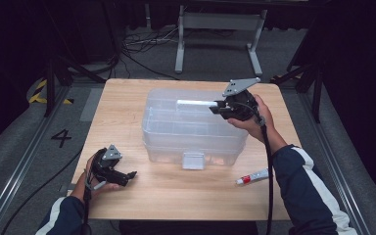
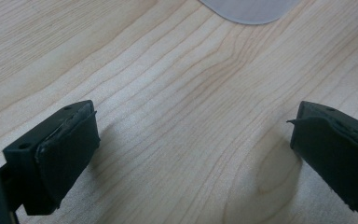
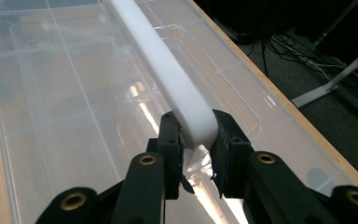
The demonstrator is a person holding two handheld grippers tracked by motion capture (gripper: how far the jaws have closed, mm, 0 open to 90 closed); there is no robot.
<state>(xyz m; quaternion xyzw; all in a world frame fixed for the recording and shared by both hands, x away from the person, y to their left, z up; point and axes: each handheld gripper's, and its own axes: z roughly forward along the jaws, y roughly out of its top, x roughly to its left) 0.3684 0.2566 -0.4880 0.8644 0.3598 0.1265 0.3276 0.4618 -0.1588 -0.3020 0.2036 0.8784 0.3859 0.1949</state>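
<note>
The right tool (image 3: 196, 140) is clamped on the white handle (image 3: 168, 74) of the clear box (image 1: 196, 142). The left tool (image 2: 193, 154) rests spread wide at the table's (image 1: 176, 191) near left.

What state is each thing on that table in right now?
Box: clear, lid on, front latch down.
Handle: white, clamped at its end.
Right gripper: shut on the handle.
Left gripper: open, nothing between its jaws, low over the table.
Tube: lying flat, red cap on.
</note>
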